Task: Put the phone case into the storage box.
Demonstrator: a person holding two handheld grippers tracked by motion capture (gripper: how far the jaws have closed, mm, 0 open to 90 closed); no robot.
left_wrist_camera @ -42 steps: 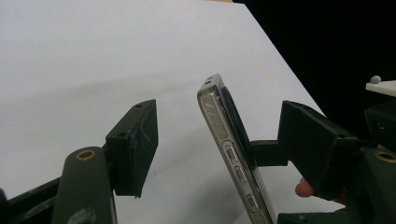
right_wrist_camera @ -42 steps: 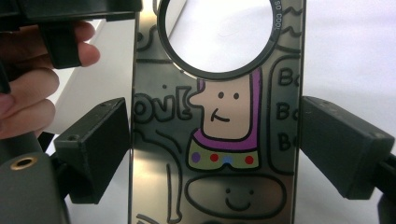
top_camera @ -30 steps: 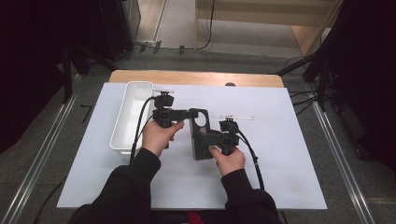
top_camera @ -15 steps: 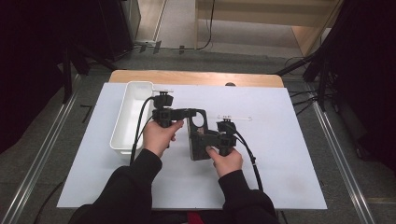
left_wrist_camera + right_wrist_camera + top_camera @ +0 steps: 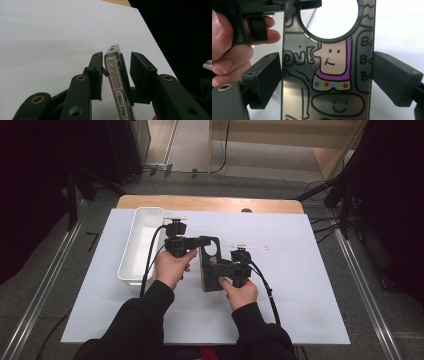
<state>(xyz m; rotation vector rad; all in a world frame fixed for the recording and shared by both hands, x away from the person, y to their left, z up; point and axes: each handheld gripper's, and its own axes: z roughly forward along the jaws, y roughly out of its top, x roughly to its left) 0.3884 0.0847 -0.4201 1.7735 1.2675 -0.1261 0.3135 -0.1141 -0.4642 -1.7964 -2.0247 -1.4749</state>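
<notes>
A see-through phone case (image 5: pixel 207 281) with cartoon drawings and a round hole stands on its end on the white table sheet (image 5: pixel 300 285). My right gripper (image 5: pixel 220 270) is shut on its lower part, with a pad on each long edge (image 5: pixel 325 77). The drawings on the case (image 5: pixel 329 62) face that gripper's camera. My left gripper (image 5: pixel 210 240) comes in from the left at the case's top. Its jaws have just been closing and straddle the case (image 5: pixel 113 75) edge-on; its left pad (image 5: pixel 96 75) nearly touches, while a small gap remains at its right pad (image 5: pixel 141 72).
A long white tray (image 5: pixel 142 237) lies to the left of the hands. A thin white strip (image 5: pixel 250 246) lies beyond the right gripper. The wooden table edge (image 5: pixel 210 202) runs along the back. A hand (image 5: pixel 232 50) holds the left gripper close to the case.
Both hands stay where they were. The left gripper's jaws look slightly narrower around the case's top than a second ago.
</notes>
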